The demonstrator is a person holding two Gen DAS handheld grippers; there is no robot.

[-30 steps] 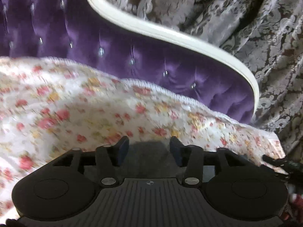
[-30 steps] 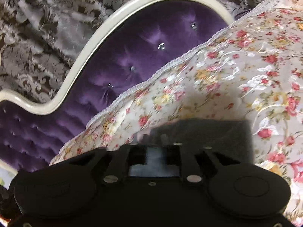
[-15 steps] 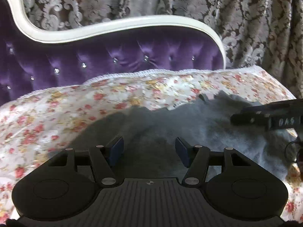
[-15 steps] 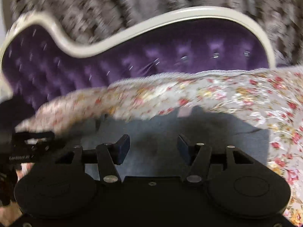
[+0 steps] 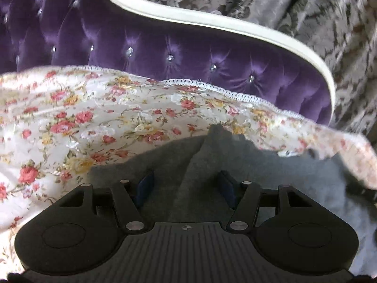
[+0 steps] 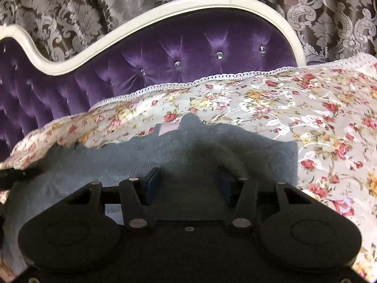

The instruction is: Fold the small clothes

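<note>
A small grey fleecy garment (image 5: 271, 172) lies on a floral bedspread (image 5: 94, 122). My left gripper (image 5: 186, 188) is open just above the garment's left part, with a raised fold of grey cloth between its blue pads, which are apart from it. The garment also shows in the right wrist view (image 6: 165, 151). My right gripper (image 6: 188, 186) is open over the garment's right part, near its right edge. Nothing is gripped by either.
A purple tufted headboard (image 6: 188, 54) with a cream frame (image 6: 146, 16) stands behind the floral bedspread (image 6: 318, 122). Patterned brown curtains (image 6: 82, 11) hang behind it. The other gripper's black tip (image 6: 9, 176) shows at the left edge of the right wrist view.
One second ago the right gripper was shut and close to the cloth; both grippers are now open. Both views have swung about, and the left gripper now stands over a raised fold.
</note>
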